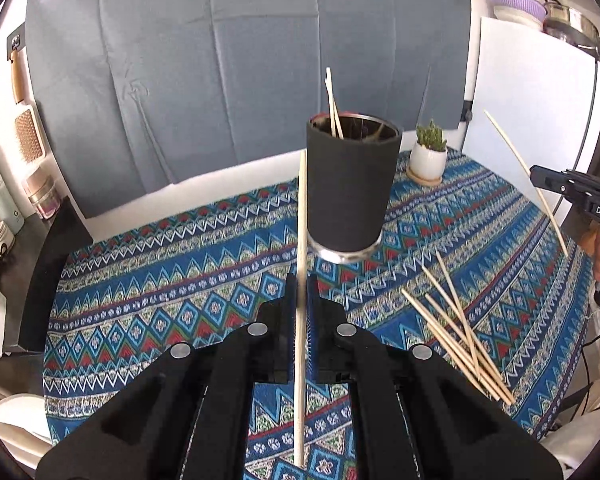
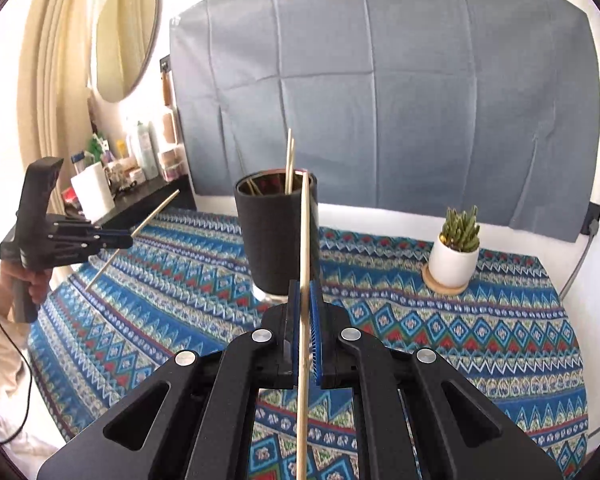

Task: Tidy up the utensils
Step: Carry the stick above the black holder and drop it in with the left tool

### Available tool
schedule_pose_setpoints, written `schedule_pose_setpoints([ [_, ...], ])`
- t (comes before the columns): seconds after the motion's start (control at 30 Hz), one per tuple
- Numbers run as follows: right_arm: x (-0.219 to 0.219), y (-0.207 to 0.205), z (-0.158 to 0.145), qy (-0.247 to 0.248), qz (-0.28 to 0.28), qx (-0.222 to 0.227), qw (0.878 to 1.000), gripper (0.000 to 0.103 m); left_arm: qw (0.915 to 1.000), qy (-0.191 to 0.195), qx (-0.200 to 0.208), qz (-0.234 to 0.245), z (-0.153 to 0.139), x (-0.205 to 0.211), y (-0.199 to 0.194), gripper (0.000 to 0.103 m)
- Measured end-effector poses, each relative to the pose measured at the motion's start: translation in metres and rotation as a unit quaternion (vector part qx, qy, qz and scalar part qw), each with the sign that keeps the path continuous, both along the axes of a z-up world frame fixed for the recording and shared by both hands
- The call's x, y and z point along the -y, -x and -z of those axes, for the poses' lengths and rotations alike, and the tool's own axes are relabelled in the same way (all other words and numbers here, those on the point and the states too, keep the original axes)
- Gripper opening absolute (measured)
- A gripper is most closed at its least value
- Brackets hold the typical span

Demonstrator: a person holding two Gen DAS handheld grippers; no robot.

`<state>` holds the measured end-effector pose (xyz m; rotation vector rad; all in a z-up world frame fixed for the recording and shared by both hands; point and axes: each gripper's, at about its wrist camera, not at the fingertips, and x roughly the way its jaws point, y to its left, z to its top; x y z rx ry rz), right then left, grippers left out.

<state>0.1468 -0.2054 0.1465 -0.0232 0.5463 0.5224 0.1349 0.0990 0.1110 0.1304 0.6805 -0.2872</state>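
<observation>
My left hand-held gripper (image 1: 300, 280): clamps a chopstick (image 1: 300, 312), frame centre.
My right hand-held gripper (image 2: 305, 286): clamps another chopstick (image 2: 304, 300).
Black cup (image 1: 350, 184): upper centre.

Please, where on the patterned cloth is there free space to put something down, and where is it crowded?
Bare cloth lies in front of the potted plant, right of the black cup. More lies left of the cup, toward the dark shelf edge. It is crowded by the loose chopsticks, right of the cup.

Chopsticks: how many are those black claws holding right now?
2. One chopstick is clamped in the left gripper, a second chopstick in the right gripper. Others sit in the black cup; loose chopsticks lie on the tablecloth.
</observation>
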Motion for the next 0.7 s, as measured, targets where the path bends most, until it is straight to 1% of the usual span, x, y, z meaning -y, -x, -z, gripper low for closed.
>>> schedule_pose_setpoints([
  [0.13, -0.002, -0.020, -0.017, -0.046, -0.007, 0.021, 0.999, 0.005, 0.9973, 0.038, 0.063, 0.001, -0.038, -0.009, -0.004, 0.005],
  [0.2, -0.005, -0.029, -0.024, -0.068, -0.015, 0.032, 0.997, 0.005, 0.9940, 0.061, 0.091, 0.003, -0.055, -0.012, -0.007, 0.005],
  [0.3, -0.012, -0.039, -0.032, -0.085, -0.023, 0.062, 0.994, 0.005, 0.9877, 0.097, 0.122, 0.010, -0.073, -0.013, -0.016, 0.005],
  [0.4, -0.021, -0.049, -0.041, -0.087, -0.017, 0.102, 0.991, 0.005, 0.9817, 0.117, 0.149, 0.015, -0.081, -0.005, -0.027, 0.005],
  [0.5, -0.029, -0.061, -0.048, -0.104, -0.018, 0.133, 0.986, 0.005, 0.9764, 0.132, 0.169, 0.029, -0.085, 0.008, -0.038, 0.005],
  [0.63, -0.040, -0.077, -0.055, -0.125, -0.023, 0.158, 0.979, 0.005, 0.9689, 0.162, 0.182, 0.042, -0.083, 0.024, -0.057, 0.005],
  [0.7, -0.046, -0.086, -0.055, -0.141, -0.033, 0.163, 0.976, 0.005, 0.9634, 0.181, 0.192, 0.048, -0.082, 0.030, -0.066, 0.005],
])
